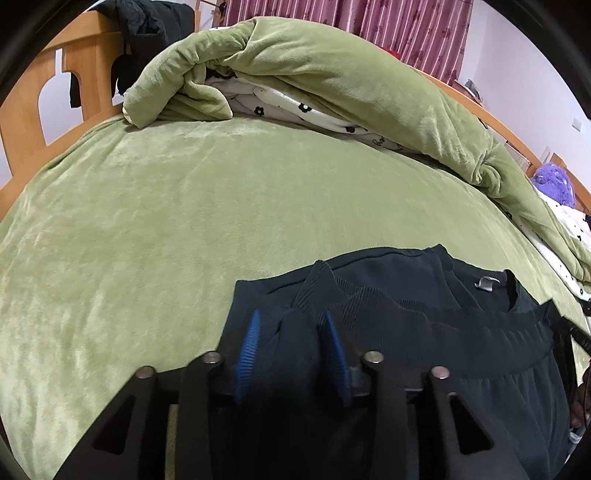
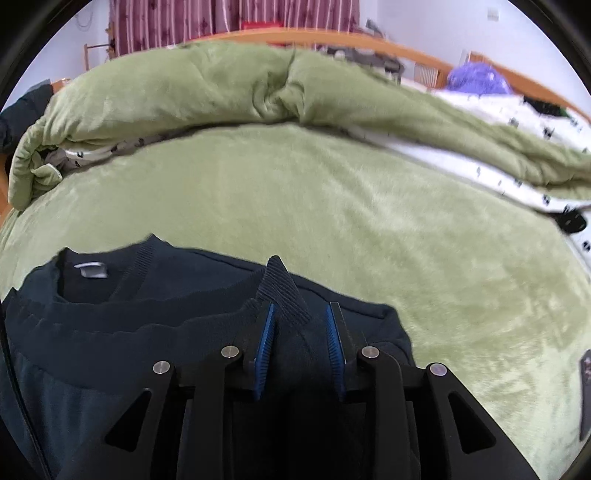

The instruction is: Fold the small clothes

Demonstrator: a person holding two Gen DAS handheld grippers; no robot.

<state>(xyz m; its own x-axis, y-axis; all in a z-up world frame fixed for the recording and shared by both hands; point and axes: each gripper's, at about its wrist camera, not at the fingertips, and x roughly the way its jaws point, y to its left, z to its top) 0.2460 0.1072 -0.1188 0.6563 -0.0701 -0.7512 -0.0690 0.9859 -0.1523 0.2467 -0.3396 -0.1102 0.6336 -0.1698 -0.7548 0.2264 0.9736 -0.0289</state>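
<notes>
A dark navy knit top point(image 1: 406, 332) lies folded on the green blanket, neckline and grey label point(image 1: 484, 282) facing up, with its ribbed hem doubled over towards the collar. My left gripper point(image 1: 291, 325) sits over the top's left edge, blue pads apart, a hump of the cloth lying loose between them. In the right wrist view the same top point(image 2: 129, 332) fills the lower left. My right gripper point(image 2: 301, 317) is at its right edge, also open. A ribbed corner point(image 2: 284, 291) stands up between its pads, near the left one.
The green fleece blanket point(image 1: 184, 221) covers the bed all around. A rolled green duvet point(image 1: 332, 74) with white flowered lining lies along the far side. A wooden bed end point(image 1: 33, 110) with black clothing point(image 1: 147, 22) draped on it stands far left. A purple fluffy thing point(image 2: 476, 77) lies far right.
</notes>
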